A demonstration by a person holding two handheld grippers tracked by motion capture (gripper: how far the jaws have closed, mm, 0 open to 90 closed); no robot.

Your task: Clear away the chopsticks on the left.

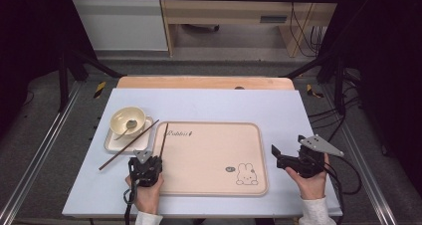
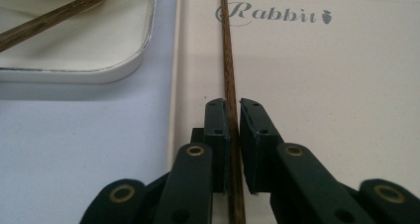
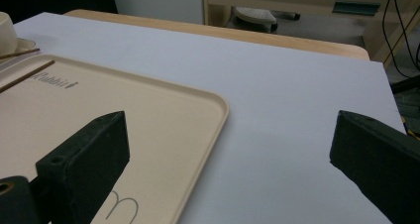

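Left gripper (image 2: 233, 117) pinches one chopstick (image 2: 229, 65), which lies along the tray's (image 1: 209, 180) left edge, beside the "Rabbit" print. Second chopstick (image 1: 128, 145) rests across the small plate (image 1: 115, 146) near the bowl (image 1: 128, 119). Right gripper (image 1: 288, 146) spread wide, holding nothing, just right of the tray.

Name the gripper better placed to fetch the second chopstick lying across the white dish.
Right. The left gripper is shut on one brown wooden chopstick; the right gripper is open and holds nothing, though farther from the other chopstick.

My high view looks forward and down from six o'clock. My left gripper view sits close over the beige tray (image 2: 322, 85), facing twelve; my right gripper view shares it, facing eleven.
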